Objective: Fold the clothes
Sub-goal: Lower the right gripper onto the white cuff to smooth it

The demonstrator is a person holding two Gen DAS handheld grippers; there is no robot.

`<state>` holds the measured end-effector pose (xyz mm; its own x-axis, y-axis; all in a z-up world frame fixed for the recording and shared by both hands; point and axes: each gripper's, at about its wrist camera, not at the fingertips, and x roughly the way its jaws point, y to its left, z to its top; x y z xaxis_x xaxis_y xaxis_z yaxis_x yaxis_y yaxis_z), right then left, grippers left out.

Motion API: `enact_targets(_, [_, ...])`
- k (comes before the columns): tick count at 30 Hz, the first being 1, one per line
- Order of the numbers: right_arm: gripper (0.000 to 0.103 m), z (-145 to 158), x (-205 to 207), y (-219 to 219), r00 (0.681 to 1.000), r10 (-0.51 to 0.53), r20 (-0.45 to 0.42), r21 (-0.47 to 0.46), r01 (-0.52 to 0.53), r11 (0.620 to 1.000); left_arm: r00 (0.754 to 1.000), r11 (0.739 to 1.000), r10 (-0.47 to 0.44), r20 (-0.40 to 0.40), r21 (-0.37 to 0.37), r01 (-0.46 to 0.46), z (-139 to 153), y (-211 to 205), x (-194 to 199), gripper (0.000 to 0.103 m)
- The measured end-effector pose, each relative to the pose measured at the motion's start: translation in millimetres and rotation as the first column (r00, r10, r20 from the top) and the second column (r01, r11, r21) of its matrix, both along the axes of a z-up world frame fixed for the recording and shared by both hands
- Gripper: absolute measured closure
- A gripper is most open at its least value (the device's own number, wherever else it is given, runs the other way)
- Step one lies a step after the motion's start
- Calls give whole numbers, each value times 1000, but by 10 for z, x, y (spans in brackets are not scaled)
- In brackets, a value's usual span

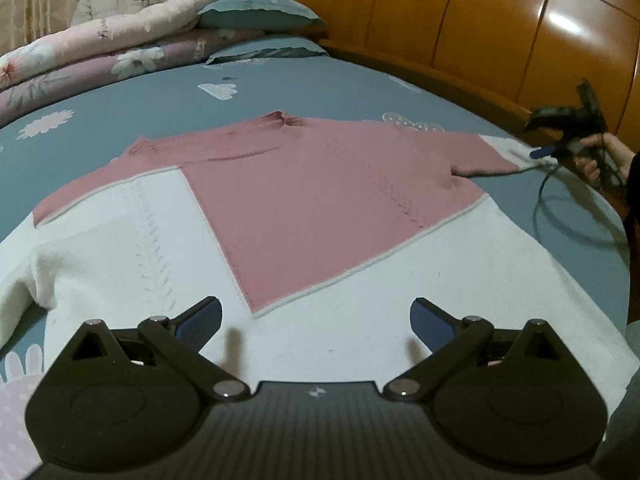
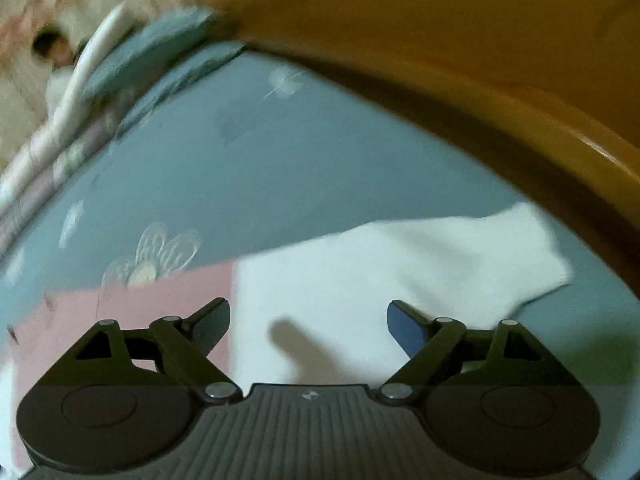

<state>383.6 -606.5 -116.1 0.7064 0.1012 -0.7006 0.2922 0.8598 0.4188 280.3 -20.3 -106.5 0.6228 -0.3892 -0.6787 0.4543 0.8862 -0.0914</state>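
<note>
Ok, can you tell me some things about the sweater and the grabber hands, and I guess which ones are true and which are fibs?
1. The sweater is pink and white. True.
2. The sweater lies on a wooden table. False: it lies on a blue flowered bedsheet.
3. The left gripper is pinching the sweater. False: its jaws stand open above the white part, holding nothing.
4. The right gripper is open, with nothing between its fingers. True: it hangs above the white sleeve.
5. Folded quilts are piled at the far side of the bed. True.
</note>
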Motion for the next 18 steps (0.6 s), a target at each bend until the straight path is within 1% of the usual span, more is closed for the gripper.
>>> enact_targets(1, [14, 3, -39, -118, 999, -40, 11, 15, 40, 999, 1000, 1000, 1, -3, 7, -1, 4, -21, 6, 3])
enact_targets(3, [14, 42, -65, -241, 992, -126, -21, -68, 125, 990, 1000, 1000, 7, -11, 14, -7, 22, -49, 12, 3])
enact_targets(5, [13, 66, -91, -294, 992, -129, -7, -58, 128, 990, 1000, 1000, 8, -15, 21, -8, 44, -73, 11, 3])
enact_targets(6, [13, 78, -96, -287, 994, -105, 11, -29, 105, 994, 1000, 1000, 9, -14, 28, -8, 57, -84, 11, 3])
enact_targets(7, [13, 90, -86, -250, 997, -74, 31, -27, 74, 997, 1000, 999, 10, -15, 35, -10, 69, -96, 13, 3])
enact_targets(8, [12, 93, -68, -211, 998, -50, 40, -47, 52, 998, 1000, 999, 14, -18, 42, -13, 77, -108, 16, 3])
enact_targets(9, [10, 80, -35, -176, 999, -30, 36, -66, 32, 997, 1000, 999, 18, -22, 48, -17, 86, -119, 18, 3])
enact_targets(11, [10, -1, 47, -153, 1000, -8, -2, -79, 8, 997, 999, 998, 20, -29, 54, -18, 98, -138, 15, 3])
enact_targets(13, [10, -93, 69, -201, 999, -23, -36, -101, 19, 995, 999, 998, 23, -39, 67, -20, 98, -150, 3, 3])
enact_targets(15, [10, -96, -3, -279, 998, -59, -11, -95, 58, 994, 998, 996, 40, -47, 84, -36, 98, -148, -13, 3])
enact_targets(17, [10, -60, -78, -327, 992, -126, -14, -90, 124, 988, 997, 994, 55, -55, 93, -50, 111, -128, -51, 3])
enact_targets(18, [10, -22, -123, -320, 989, -149, -23, -111, 146, 983, 996, 994, 63, -58, 98, -57, 121, -117, -74, 3])
